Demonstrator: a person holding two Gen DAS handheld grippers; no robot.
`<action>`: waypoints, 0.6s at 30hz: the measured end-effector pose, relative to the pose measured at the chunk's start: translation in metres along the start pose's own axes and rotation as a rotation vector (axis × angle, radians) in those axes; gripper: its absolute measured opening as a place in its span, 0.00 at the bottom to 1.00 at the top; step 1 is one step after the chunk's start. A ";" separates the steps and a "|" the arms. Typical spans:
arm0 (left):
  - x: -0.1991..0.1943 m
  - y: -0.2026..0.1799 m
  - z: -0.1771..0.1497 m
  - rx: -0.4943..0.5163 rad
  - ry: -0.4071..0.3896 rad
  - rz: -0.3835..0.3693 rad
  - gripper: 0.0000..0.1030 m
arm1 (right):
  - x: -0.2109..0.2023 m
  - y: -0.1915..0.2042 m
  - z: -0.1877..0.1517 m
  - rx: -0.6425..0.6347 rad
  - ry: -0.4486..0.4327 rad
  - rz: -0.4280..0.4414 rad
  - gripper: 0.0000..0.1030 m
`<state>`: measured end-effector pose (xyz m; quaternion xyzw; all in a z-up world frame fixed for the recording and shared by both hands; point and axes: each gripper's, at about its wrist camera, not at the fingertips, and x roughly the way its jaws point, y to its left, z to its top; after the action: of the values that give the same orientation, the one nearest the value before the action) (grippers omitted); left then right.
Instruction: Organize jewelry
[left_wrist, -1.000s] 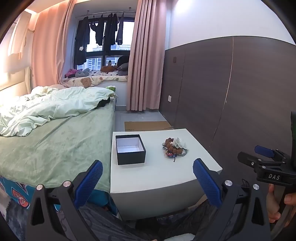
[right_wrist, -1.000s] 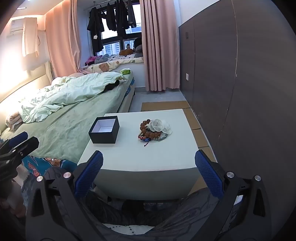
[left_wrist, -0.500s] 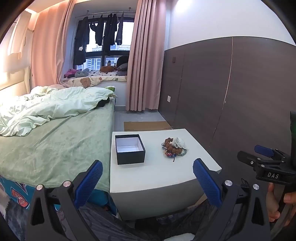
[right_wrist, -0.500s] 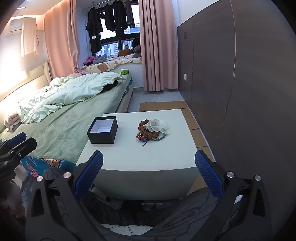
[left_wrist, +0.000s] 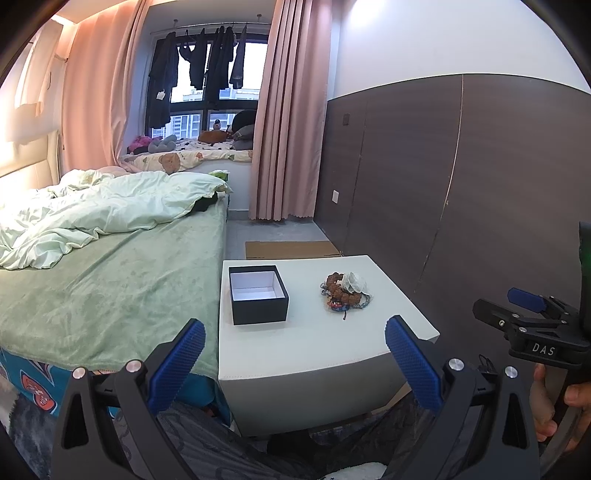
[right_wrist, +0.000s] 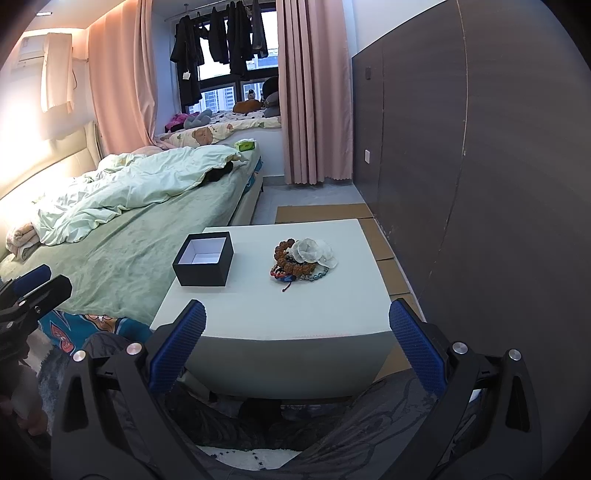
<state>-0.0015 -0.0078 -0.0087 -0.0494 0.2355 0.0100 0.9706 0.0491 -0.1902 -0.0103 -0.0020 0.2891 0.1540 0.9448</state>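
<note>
A pile of jewelry (left_wrist: 345, 292) (right_wrist: 302, 260), brown bead bracelets, coloured cords and a pale translucent piece, lies on a white table (left_wrist: 325, 350) (right_wrist: 266, 314). An open black box (left_wrist: 257, 293) (right_wrist: 204, 263) with a white inside stands to its left. My left gripper (left_wrist: 295, 360) is open and empty, short of the table's near edge. My right gripper (right_wrist: 297, 343) is open and empty, also short of the near edge. Each gripper shows at the side of the other's view.
A bed with a green cover (left_wrist: 103, 288) (right_wrist: 122, 240) lies against the table's left side. A dark wall panel (left_wrist: 480, 206) (right_wrist: 498, 184) runs along the right. Cardboard sheets (right_wrist: 325, 212) lie on the floor behind the table.
Both views have drifted slightly; the table and jewelry sit a little closer and lower in the right wrist view. Both grippers stay open.
</note>
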 end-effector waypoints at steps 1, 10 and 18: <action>0.000 -0.001 -0.001 0.001 -0.001 0.004 0.92 | 0.000 0.001 0.001 -0.003 0.001 0.001 0.96; -0.010 0.003 -0.001 -0.004 -0.001 0.004 0.92 | -0.008 -0.001 -0.002 -0.002 -0.009 -0.015 0.96; -0.011 0.005 0.001 0.000 0.002 0.008 0.92 | -0.012 -0.001 -0.007 -0.001 -0.014 -0.026 0.96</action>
<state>-0.0113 -0.0023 -0.0035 -0.0484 0.2368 0.0138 0.9702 0.0365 -0.1951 -0.0093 -0.0054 0.2823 0.1418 0.9488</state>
